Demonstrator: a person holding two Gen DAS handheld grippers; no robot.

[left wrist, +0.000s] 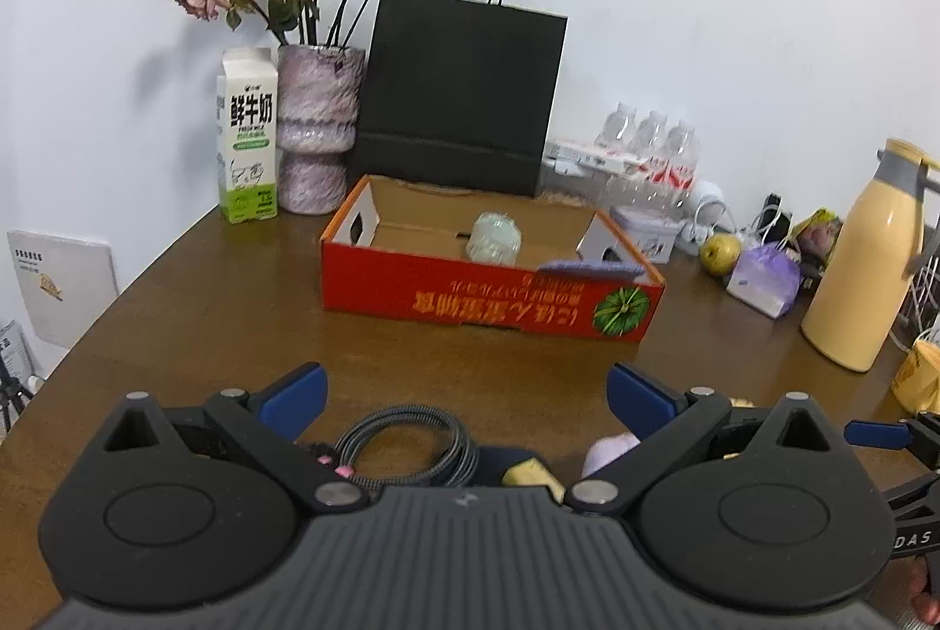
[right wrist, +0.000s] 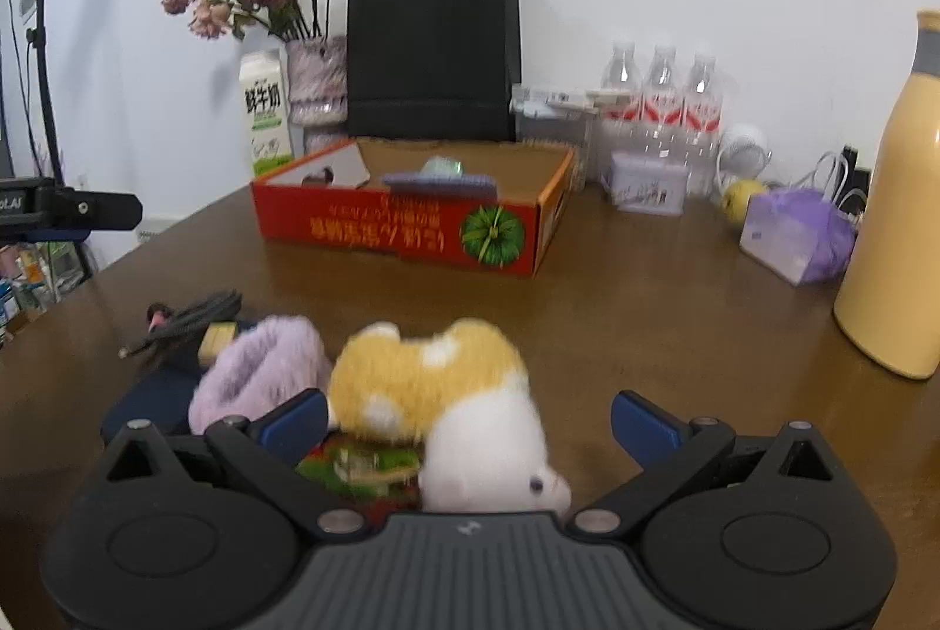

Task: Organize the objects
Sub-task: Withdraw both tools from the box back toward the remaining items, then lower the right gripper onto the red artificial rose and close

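Spread wide at the frame's bottom, the right gripper (right wrist: 469,421) brackets a plush toy (right wrist: 446,395), apparently ungrasped; closing, then carriage to the red box (right wrist: 411,233), is called for. The left gripper (left wrist: 467,404) is likewise held apart, empty.

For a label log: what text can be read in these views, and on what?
"鲜牛奶": milk carton; smaller print blurred.
"DAS": right hand-held gripper, partial, cut off.
Upside-down orange characters on red box: too blurred.
Water bottle labels: unreadable.
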